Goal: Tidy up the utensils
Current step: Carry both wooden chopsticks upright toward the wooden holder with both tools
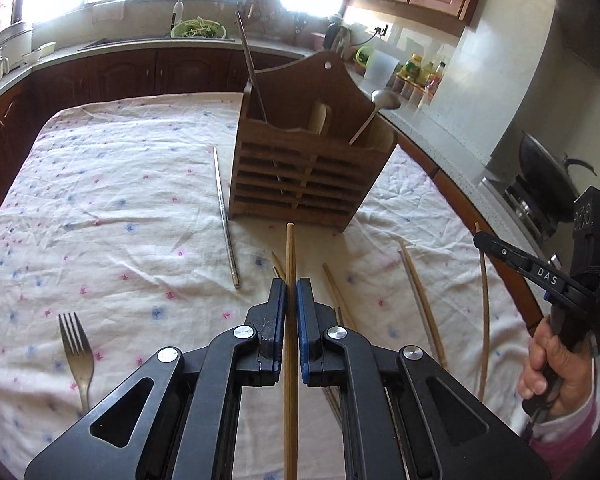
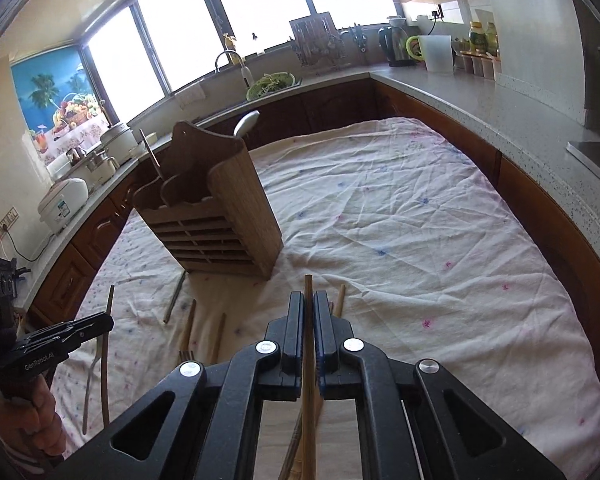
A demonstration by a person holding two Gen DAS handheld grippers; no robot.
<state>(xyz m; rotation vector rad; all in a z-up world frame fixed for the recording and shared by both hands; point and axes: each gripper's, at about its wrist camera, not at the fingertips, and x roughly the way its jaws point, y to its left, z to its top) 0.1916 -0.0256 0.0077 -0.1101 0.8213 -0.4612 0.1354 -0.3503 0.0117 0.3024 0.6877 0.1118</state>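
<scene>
A slatted wooden utensil holder (image 1: pixel 300 168) stands on the cloth-covered table (image 1: pixel 120 200); it also shows in the right wrist view (image 2: pixel 216 224). It holds a metal chopstick (image 1: pixel 252 68), a wooden utensil and a metal spoon (image 1: pixel 384 102). My left gripper (image 1: pixel 291 292) is shut on a wooden chopstick (image 1: pixel 290 256), in front of the holder. My right gripper (image 2: pixel 308 304) is shut on another wooden chopstick (image 2: pixel 308 288); it shows at the right edge of the left wrist view (image 1: pixel 480 240). A fork (image 1: pixel 76 352), a metal chopstick (image 1: pixel 226 216) and several wooden chopsticks (image 1: pixel 420 300) lie on the cloth.
Kitchen counters (image 2: pixel 500 104) surround the table on three sides, with a sink (image 1: pixel 196 32), a kettle (image 2: pixel 396 46), jars and a rice cooker (image 2: pixel 62 204). A wok (image 1: pixel 548 176) sits on the stove at the right.
</scene>
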